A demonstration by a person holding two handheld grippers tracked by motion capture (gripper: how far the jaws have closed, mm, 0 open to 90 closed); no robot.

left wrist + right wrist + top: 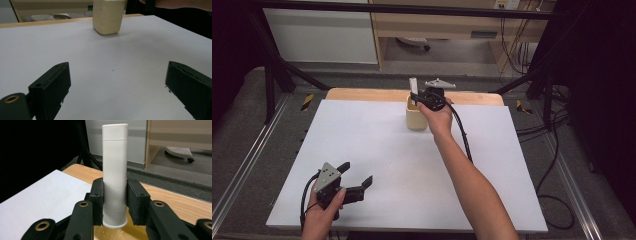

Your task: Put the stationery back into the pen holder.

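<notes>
Pinching smooth white tube (115,173); right claw (115,202)

No text, brand, number or sign can be read anywhere here. The white tube (115,173) clamped in the right hand-held gripper (114,203) is plain on the side that shows, and the cream container (108,15) on the worktop (377,150) bears no print either. A small plate on the wooden furniture (484,34) behind is too blurred to make out.
</notes>
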